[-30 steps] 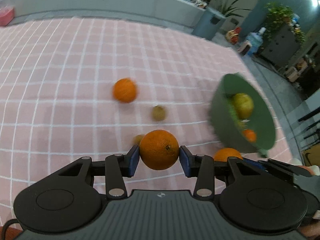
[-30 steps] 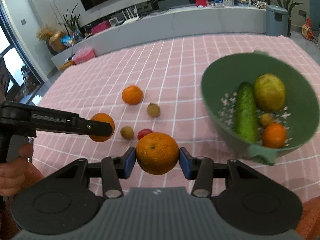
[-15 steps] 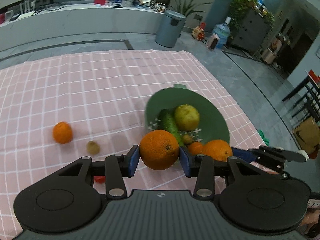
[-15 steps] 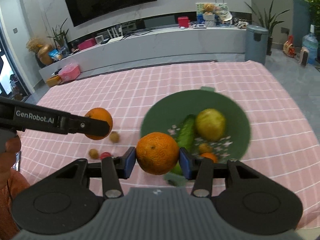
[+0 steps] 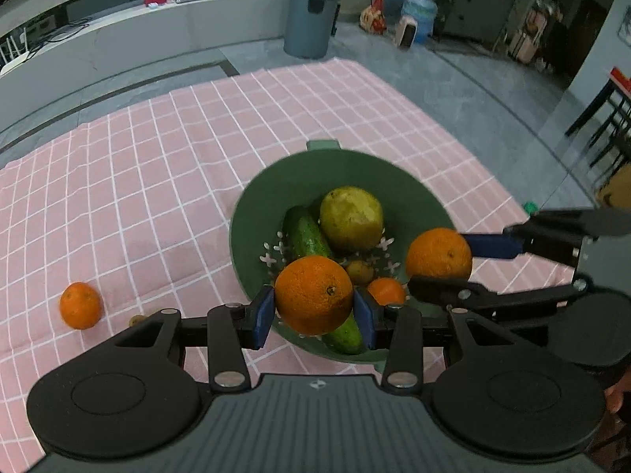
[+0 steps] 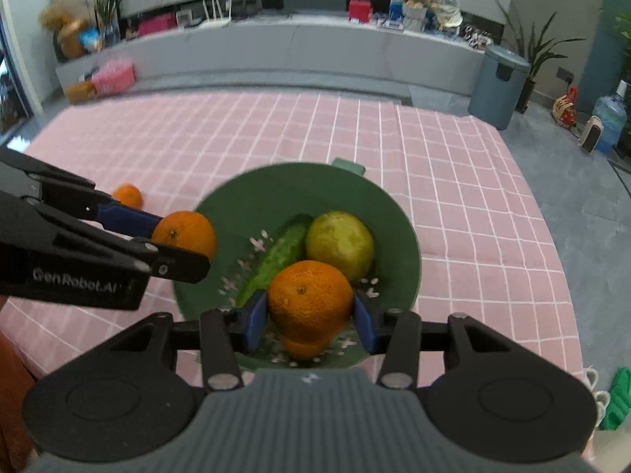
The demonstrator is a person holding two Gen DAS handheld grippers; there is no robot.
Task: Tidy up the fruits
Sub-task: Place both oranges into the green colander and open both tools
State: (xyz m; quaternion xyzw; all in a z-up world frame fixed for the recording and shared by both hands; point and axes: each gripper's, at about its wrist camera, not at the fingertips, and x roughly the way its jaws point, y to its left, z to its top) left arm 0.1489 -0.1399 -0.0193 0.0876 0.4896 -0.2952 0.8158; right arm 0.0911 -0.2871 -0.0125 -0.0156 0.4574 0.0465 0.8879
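Note:
My left gripper (image 5: 313,313) is shut on an orange (image 5: 313,293) and holds it over the near rim of the green colander (image 5: 276,185). My right gripper (image 6: 309,317) is shut on another orange (image 6: 309,299) above the colander (image 6: 276,189). Each gripper shows in the other's view, the right one with its orange (image 5: 438,253), the left one with its orange (image 6: 185,232). The colander holds a cucumber (image 5: 305,232), a yellow-green pear (image 5: 351,216), a small orange (image 5: 386,291) and a small brown fruit (image 5: 359,272).
A loose orange (image 5: 80,304) and a small brown fruit (image 5: 137,320) lie on the pink checked tablecloth (image 5: 157,165) left of the colander. The table's right edge drops to the grey floor. A grey bin (image 5: 311,19) stands beyond the far edge.
Both grippers have moved with their oranges from the loose fruit on the left to above the colander, which now sits centred below them.

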